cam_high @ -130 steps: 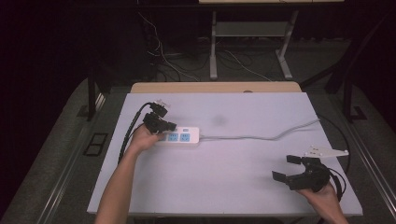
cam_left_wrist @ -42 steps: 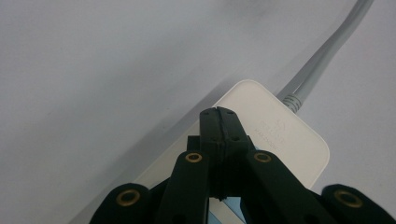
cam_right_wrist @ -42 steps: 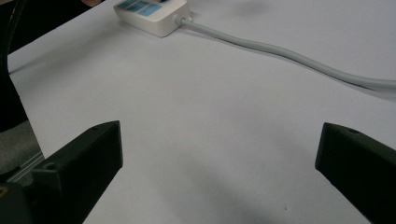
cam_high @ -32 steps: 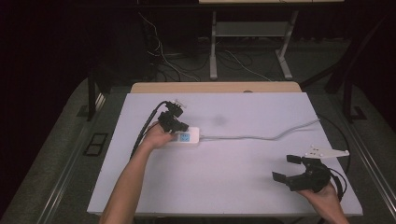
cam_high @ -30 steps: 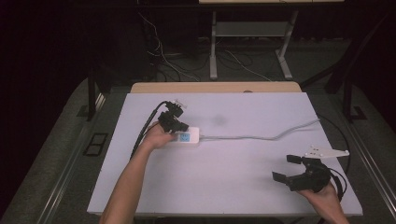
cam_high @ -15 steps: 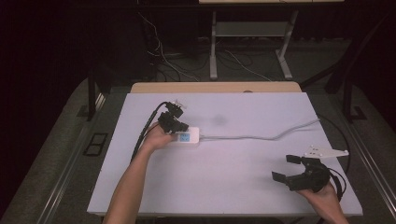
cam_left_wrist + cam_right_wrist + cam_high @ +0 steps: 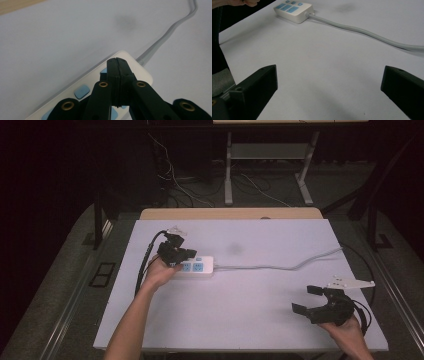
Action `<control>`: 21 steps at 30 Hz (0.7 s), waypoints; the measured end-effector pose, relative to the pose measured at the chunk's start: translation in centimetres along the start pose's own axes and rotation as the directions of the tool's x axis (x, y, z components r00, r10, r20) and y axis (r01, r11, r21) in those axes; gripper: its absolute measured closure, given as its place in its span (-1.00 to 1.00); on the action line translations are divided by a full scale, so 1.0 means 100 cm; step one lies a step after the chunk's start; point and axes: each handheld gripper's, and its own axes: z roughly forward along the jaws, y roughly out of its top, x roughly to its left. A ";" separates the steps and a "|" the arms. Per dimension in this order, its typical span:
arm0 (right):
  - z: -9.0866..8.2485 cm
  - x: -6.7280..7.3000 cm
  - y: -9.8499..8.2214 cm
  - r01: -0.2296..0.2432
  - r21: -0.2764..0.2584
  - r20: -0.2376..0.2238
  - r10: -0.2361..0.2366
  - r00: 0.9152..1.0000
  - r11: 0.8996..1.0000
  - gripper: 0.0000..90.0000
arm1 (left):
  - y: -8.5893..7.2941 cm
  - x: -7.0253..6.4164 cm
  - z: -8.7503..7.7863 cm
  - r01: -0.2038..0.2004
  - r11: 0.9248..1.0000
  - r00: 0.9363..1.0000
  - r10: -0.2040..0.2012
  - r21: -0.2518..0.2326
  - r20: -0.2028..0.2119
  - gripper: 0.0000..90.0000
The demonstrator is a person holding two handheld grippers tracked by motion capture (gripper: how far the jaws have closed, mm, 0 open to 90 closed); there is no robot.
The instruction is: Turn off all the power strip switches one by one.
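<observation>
Left tongs (image 7: 117,61) clenched, empty, over the power strip (image 7: 130,67) — right tongs (image 7: 314,299) released, well apart.

Right gripper (image 7: 329,82) hovers low over the white table (image 7: 319,75), jaws spread wide with nothing between them. Far off to the left lies the power strip (image 7: 293,8) with blue sockets, its grey cable (image 7: 367,33) snaking away to the right.
</observation>
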 end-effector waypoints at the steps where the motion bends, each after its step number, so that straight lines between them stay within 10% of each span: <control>1: 0.000 0.000 0.000 0.000 0.002 0.000 0.000 1.000 1.000 -0.99 | -0.001 0.000 -0.004 0.001 1.000 1.000 -0.001 -0.014 0.007 0.78; 14: 0.001 0.003 0.000 0.005 0.003 -0.008 -0.005 1.000 1.000 -0.99 | -0.022 -0.019 -0.035 0.002 0.997 0.999 0.002 -0.077 0.048 -1.00; 21: 0.002 0.003 0.000 0.004 0.003 -0.010 -0.004 1.000 1.000 -0.99 | -0.036 -0.032 -0.046 -0.001 0.993 0.998 0.009 -0.115 0.068 -1.00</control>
